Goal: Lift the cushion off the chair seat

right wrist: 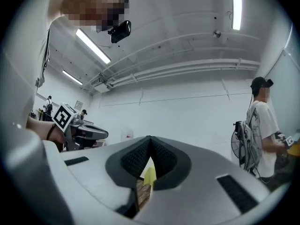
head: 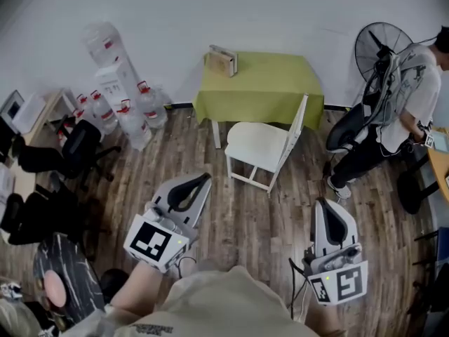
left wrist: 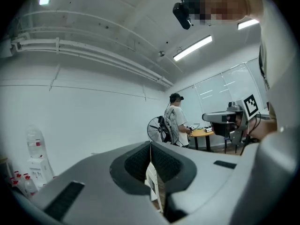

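Observation:
A white chair [head: 284,140] stands on the wood floor in front of the green-clothed table. A white cushion [head: 254,144] lies on its seat. My left gripper [head: 203,179] is held over the floor to the chair's lower left, shut and empty. My right gripper [head: 321,203] hangs to the chair's lower right, also shut with nothing in it. Both are well short of the chair. In the left gripper view, a sliver of the white chair [left wrist: 152,178] shows below the closed jaws. The right gripper view shows a strip of the green tablecloth [right wrist: 148,176] under its closed jaws.
A table with a green cloth [head: 261,84] stands against the far wall with a small box [head: 222,62] on it. Water bottles and a dispenser [head: 116,83] are at the left, black office chairs [head: 77,149] further left. A person [head: 400,111] stands at the right by a fan [head: 380,44].

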